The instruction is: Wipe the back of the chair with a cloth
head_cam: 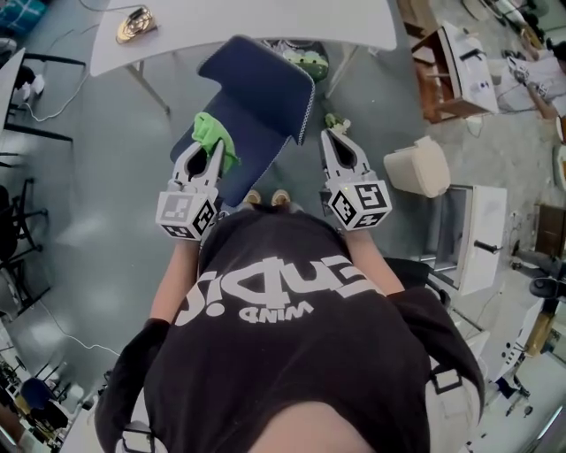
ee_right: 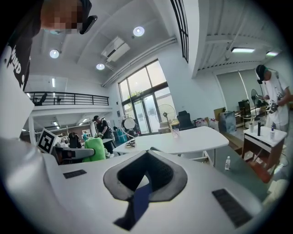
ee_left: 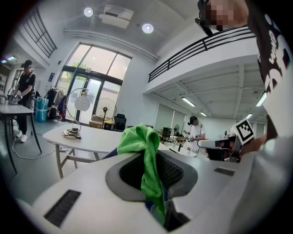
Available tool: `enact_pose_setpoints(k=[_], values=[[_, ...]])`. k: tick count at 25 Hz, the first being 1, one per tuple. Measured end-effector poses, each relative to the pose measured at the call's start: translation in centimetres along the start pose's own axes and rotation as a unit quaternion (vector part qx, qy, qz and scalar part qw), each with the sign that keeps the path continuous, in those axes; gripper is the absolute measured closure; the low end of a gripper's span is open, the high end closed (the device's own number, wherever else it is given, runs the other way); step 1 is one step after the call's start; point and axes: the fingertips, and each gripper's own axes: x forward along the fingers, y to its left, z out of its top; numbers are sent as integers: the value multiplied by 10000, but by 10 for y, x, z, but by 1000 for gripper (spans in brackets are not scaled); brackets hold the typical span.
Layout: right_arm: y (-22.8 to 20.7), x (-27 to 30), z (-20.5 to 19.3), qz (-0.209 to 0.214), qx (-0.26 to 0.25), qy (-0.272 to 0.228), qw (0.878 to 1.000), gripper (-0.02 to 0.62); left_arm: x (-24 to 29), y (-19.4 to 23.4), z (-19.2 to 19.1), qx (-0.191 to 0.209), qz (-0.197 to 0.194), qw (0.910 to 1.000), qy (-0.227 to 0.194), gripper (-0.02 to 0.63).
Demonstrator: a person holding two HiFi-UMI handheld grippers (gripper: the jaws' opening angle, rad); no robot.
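A dark blue chair [head_cam: 261, 97] stands right in front of me, below a white table. My left gripper [head_cam: 213, 149] is shut on a bright green cloth [head_cam: 210, 133], which bunches over the chair's left side. In the left gripper view the cloth [ee_left: 143, 146] hangs from between the jaws of the left gripper [ee_left: 153, 160]. My right gripper [head_cam: 336, 134] is shut and empty, level with the left one, beside the chair's right edge. In the right gripper view its jaws [ee_right: 146, 154] meet at the tip, with blue chair fabric [ee_right: 139, 201] showing below.
The white table [head_cam: 239, 31] carries a small device with a cable [head_cam: 134, 24]. A beige bin [head_cam: 420, 165], a wooden stand [head_cam: 447, 71] and a white cabinet [head_cam: 478, 239] stand to the right. Other people work at distant tables.
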Motion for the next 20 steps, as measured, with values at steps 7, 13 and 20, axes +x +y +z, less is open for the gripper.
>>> enact_pose_setpoints(k=[7,13,20], values=[[4,3,3,46,-32,-44,10000,598,-3,13,-4,-124,265,9996,-10,546],[2,-1,2,56,-55,-60,10000,598,-6,13,-6,-233,353,9991,-12,546],[1,1,1,93,-22,-55,9999,598,-8,12,-10,-233,412,9989,41,546]])
